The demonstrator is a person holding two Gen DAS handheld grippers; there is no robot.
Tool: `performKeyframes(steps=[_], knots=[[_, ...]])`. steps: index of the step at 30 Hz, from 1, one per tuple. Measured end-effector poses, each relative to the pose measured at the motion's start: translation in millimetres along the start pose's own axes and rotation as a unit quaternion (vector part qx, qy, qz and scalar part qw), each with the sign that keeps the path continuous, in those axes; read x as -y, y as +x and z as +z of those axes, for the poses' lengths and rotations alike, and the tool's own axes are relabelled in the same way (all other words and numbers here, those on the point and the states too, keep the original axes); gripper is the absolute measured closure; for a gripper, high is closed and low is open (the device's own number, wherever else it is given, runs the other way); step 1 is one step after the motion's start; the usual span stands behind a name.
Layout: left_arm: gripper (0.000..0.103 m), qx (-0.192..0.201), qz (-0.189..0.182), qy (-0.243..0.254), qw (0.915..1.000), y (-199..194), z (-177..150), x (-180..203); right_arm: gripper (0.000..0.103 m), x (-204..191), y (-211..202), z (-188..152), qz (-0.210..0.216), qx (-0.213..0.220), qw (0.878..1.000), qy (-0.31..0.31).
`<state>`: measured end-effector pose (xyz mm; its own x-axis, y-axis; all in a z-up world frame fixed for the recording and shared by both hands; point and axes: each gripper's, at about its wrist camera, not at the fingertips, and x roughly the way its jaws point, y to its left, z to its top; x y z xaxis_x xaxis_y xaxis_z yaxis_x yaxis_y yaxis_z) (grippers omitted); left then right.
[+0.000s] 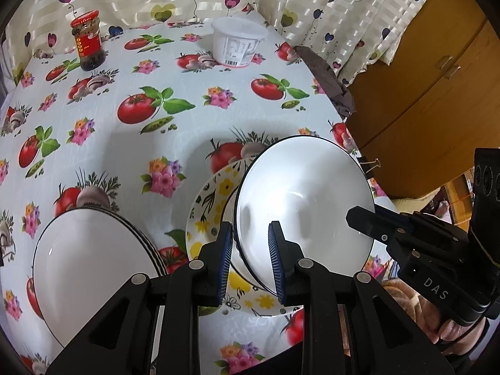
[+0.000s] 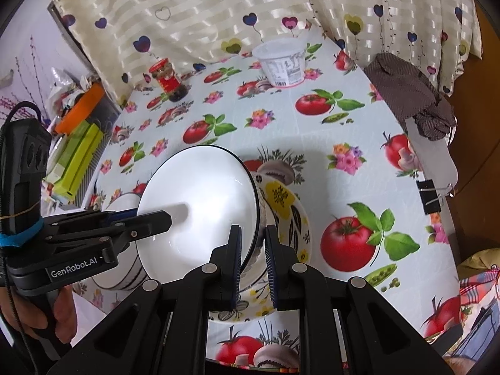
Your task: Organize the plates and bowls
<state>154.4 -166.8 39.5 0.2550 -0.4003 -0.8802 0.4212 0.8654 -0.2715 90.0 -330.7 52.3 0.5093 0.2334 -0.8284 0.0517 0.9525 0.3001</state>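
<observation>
A white bowl with a dark rim [image 1: 300,200] [image 2: 200,200] is tilted above a yellow-flowered plate [image 1: 209,200] [image 2: 290,218]. My left gripper [image 1: 250,256] straddles the bowl's left rim, one pad inside and one outside. My right gripper [image 2: 253,256] straddles the opposite rim the same way. Both seem shut on the rim. A second white bowl with a striped outside [image 1: 90,262] [image 2: 125,268] stands on the table to the left. Each gripper shows in the other's view.
A red-lidded jar [image 1: 87,40] [image 2: 167,78] and a white plastic tub [image 1: 239,42] [image 2: 282,61] stand at the far side of the tomato-print tablecloth [image 1: 131,131]. A brown cloth [image 2: 412,93] and binder clip [image 2: 432,197] lie at the right edge. A wooden cabinet [image 1: 422,78] stands on the right.
</observation>
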Motion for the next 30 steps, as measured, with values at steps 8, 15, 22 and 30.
performKeyframes(steps=[8, 15, 22, 30], knots=[[0.079, -0.011, 0.002, -0.004, 0.9999, 7, -7, -3, 0.089, 2, 9, -7, 0.003, -0.016, 1.0, 0.004], [0.079, -0.016, 0.009, -0.004, 0.9998, 12, -9, -4, 0.089, 1, 13, -7, 0.003, -0.021, 1.0, 0.002], [0.079, -0.015, 0.021, 0.002, 0.9997, 14, -10, -2, 0.088, -2, 18, -7, -0.006, -0.022, 1.0, -0.01], [0.079, -0.018, 0.022, 0.0, 0.9996, 20, -13, -2, 0.088, -2, 23, -7, -0.024, -0.024, 0.999, -0.027]])
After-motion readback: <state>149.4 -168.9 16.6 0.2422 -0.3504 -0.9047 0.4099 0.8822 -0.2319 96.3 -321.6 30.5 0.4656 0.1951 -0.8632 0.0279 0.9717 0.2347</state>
